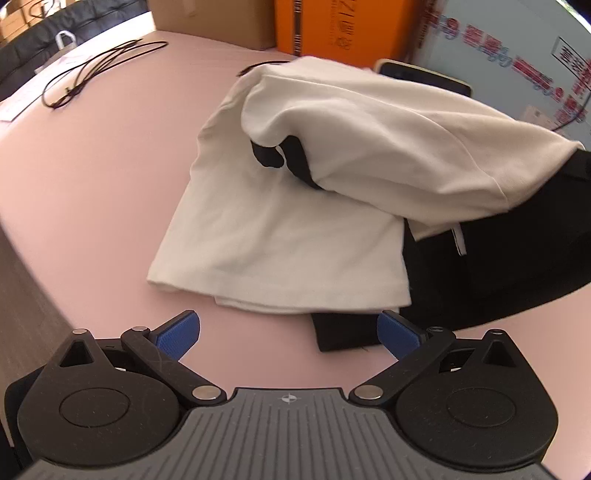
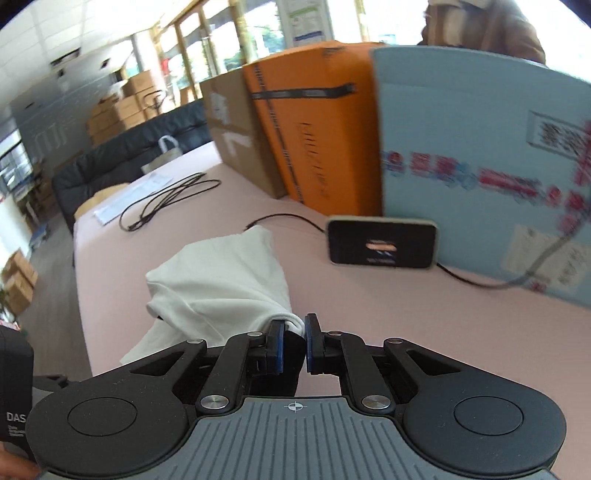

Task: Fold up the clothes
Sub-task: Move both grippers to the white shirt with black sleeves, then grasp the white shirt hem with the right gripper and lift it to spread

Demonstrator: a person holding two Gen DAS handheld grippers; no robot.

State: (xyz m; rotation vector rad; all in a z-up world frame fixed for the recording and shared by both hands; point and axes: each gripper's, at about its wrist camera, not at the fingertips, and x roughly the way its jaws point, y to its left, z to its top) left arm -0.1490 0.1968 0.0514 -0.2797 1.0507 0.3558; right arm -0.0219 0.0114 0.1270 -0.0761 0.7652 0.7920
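We list the left hand-held gripper (image 1: pixel 288 332) first, nearest its own camera: blue pads (image 1: pixel 179 334) spread wide, released, nothing between them, hovering over the pink worktop (image 1: pixel 92 184).

At 12 o'clock from those pads we record a white shirt (image 1: pixel 280 236), partly folded, its lower part flat on the worktop. Its upper part is lifted and draped over toward 2 o'clock. A black print (image 1: pixel 291 158) shows under the raised fold. A black cloth (image 1: pixel 343 334) lies beneath the shirt's near hem, at 1 o'clock from the pads; a larger dark mass sits at 3 o'clock, and we cannot tell what it is.

Right hand-held gripper (image 2: pixel 294 341): jaws nearly together, clenched on a bunched edge of the shirt (image 2: pixel 221 284). The cloth trails off from the pads toward 10 o'clock, raised off the worktop (image 2: pixel 369 314).

Farther out in the right wrist view, we note:
- a phone (image 2: pixel 382 242) at 1 o'clock, propped on its long edge against a pale blue board (image 2: pixel 461 129), a cable running from it;
- a looped black cord (image 2: pixel 166 203) at 10 o'clock, papers (image 2: pixel 133 194) beside it;
- an orange box (image 2: pixel 314 122) and a brown carton (image 2: pixel 236 136) at 12 o'clock, standing side by side at the worktop's far edge;
- a dark sofa (image 2: pixel 129 155) beyond the worktop, stacked cartons (image 2: pixel 122 107) behind it;
- a person's brown sleeve (image 2: pixel 487 26) above the board, at 1 o'clock.
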